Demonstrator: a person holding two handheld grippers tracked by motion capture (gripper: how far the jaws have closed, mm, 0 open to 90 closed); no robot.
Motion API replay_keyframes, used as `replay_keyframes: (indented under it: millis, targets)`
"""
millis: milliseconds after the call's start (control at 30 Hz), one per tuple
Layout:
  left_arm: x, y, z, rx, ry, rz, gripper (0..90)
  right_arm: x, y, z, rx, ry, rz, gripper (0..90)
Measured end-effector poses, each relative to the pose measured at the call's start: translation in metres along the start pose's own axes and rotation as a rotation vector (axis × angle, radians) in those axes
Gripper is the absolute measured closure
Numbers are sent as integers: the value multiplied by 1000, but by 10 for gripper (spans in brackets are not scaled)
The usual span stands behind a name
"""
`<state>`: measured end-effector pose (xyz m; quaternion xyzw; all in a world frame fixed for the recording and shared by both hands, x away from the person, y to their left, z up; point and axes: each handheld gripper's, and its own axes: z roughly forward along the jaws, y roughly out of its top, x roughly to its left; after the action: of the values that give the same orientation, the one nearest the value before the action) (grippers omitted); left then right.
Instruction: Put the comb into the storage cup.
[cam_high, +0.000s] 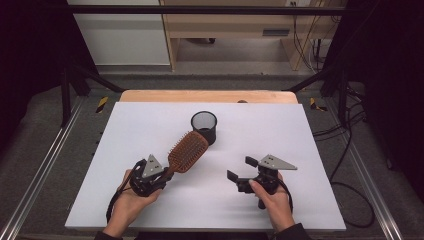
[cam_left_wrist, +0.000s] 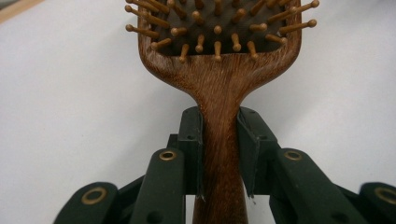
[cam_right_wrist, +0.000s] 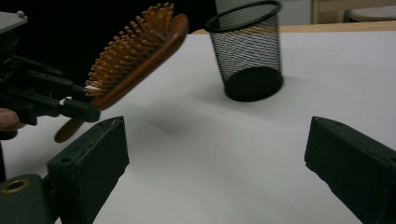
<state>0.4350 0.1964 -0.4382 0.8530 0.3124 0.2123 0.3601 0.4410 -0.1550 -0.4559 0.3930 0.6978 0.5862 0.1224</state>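
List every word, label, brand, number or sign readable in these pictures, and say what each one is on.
There are none to read.
Wooden hairbrush, held by its handle in the left claw: bare wood grain, no brand or stamp on the faces in view.
Black mesh cup: no label.
White table cover: blank.
Right claw: open, its grey plate carries no marking.
Vent-like panel on the wooden furniture behind: too small and blurred to tell whether it bears text.

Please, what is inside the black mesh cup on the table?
Nothing can be seen inside the mesh cup: through its wall only its dark bottom shows. The high view's angle hides the cup's inner floor.
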Motion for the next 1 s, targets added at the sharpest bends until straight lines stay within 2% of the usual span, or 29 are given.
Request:
replay_keyframes:
  millis: [133, 267, 433, 667, 800, 1000]
  targets:
    - [-8, 1, 1, -13, 3, 13, 728, 10, -1, 18, -9, 70, 58, 57]
    - [-15, 2, 2, -32, 9, 20, 728, 17, 1, 30, -3, 87, 47, 57]
    - [-20, 4, 1, -66, 22, 18, 728, 23, 6, 41, -16, 112, 72, 60]
    - [-25, 6, 0, -96, 32, 23, 728, 28, 24, 61, -33, 184, 126, 64]
    - [-29, 5, 0, -118, 29, 30, 728, 27, 32, 66, -66, 219, 166, 69]
    - [-36, 7, 3, -125, 26, 48, 728, 26, 28, 59, -74, 212, 196, 76]
